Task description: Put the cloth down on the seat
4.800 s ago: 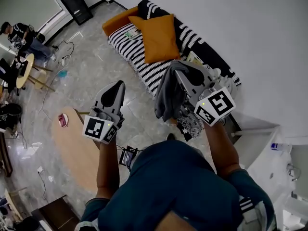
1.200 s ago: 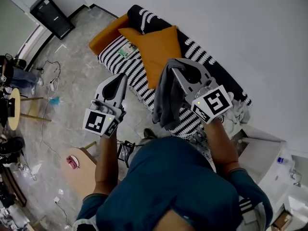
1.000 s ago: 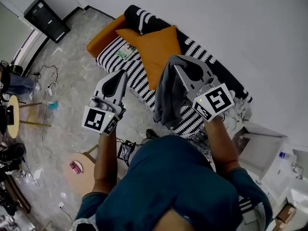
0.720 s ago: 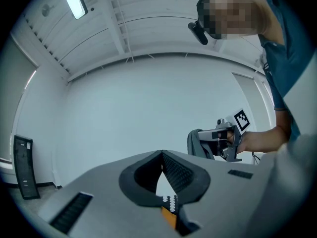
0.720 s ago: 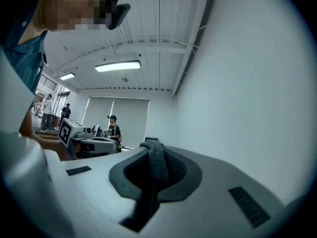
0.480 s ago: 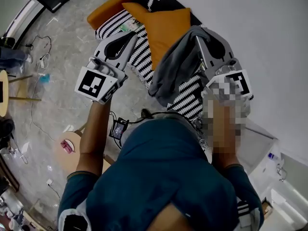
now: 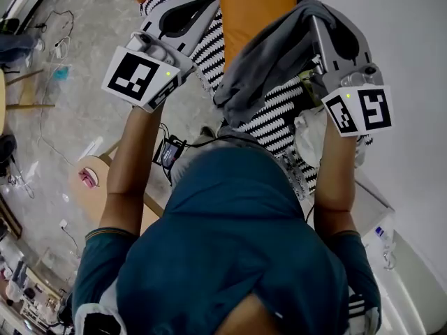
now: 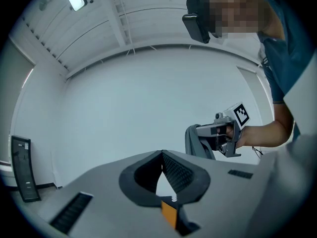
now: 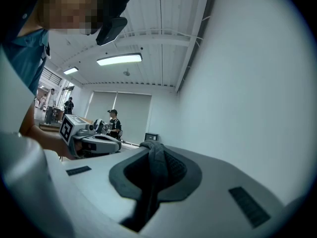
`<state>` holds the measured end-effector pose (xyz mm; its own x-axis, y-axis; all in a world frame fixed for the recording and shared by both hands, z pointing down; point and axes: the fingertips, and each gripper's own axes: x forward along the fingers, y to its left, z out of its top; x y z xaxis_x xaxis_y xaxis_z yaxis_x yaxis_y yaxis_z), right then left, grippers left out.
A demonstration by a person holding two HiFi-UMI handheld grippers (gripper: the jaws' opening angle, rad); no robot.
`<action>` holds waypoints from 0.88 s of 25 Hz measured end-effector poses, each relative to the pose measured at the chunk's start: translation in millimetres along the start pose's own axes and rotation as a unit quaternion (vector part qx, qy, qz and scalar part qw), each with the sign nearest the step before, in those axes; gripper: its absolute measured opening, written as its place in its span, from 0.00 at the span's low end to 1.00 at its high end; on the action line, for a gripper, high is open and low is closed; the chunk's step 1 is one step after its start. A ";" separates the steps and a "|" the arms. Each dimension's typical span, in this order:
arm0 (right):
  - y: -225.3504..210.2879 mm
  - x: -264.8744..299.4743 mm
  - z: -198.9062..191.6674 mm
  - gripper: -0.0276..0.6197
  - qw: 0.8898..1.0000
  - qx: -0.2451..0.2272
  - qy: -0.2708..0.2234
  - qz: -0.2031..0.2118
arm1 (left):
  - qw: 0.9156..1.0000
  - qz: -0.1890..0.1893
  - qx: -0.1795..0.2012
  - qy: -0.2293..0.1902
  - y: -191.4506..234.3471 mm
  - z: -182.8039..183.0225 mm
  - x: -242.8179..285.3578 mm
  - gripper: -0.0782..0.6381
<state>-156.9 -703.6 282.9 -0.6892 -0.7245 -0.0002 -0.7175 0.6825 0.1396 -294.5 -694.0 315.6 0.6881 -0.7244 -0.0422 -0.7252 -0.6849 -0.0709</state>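
A grey cloth (image 7: 265,58) hangs in a bundle from my right gripper (image 7: 323,21), which is shut on it above the black-and-white striped sofa seat (image 7: 269,128). In the right gripper view the cloth (image 9: 151,182) runs between the closed jaws of that gripper (image 9: 153,150) and drapes down. My left gripper (image 7: 202,5) hovers over the sofa's left part, shut with nothing in it (image 8: 162,155). From the left gripper view, the right gripper (image 8: 218,135) shows level with it, the cloth (image 8: 194,142) dangling from its front.
An orange cushion (image 7: 253,12) lies on the sofa between the two grippers. A white wall stands behind the sofa. A round wooden table (image 7: 87,187) and cables are on the floor at left. White furniture (image 7: 377,208) sits at the right. People (image 9: 113,123) stand far off.
Both grippers have moved forward toward the sofa and now sit higher in the head view. The cloth still hangs from the right gripper; the left stays shut and empty.
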 end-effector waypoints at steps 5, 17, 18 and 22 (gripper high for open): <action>-25.6 8.2 -15.5 0.08 1.000 0.004 0.002 0.014 | 1.000 -0.001 0.009 0.017 -4.2 -15.5 33.5 0.12; -57.2 27.4 -34.7 0.08 1.000 -0.009 -0.009 0.026 | 0.999 0.003 0.018 0.047 -2.2 -34.7 74.8 0.12; -57.7 29.3 -35.8 0.08 1.000 -0.012 -0.009 0.025 | 0.999 0.003 0.017 0.047 -1.0 -36.3 76.7 0.12; -61.3 39.4 -43.8 0.08 0.999 -0.024 -0.003 0.023 | 0.999 -0.010 0.016 0.028 2.9 -43.7 88.4 0.12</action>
<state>-135.7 -778.2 317.7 -0.7219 -0.6920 0.0007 -0.6799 0.7093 0.1860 -236.7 -763.5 355.3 0.6991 -0.7149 0.0161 -0.7100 -0.6966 -0.1031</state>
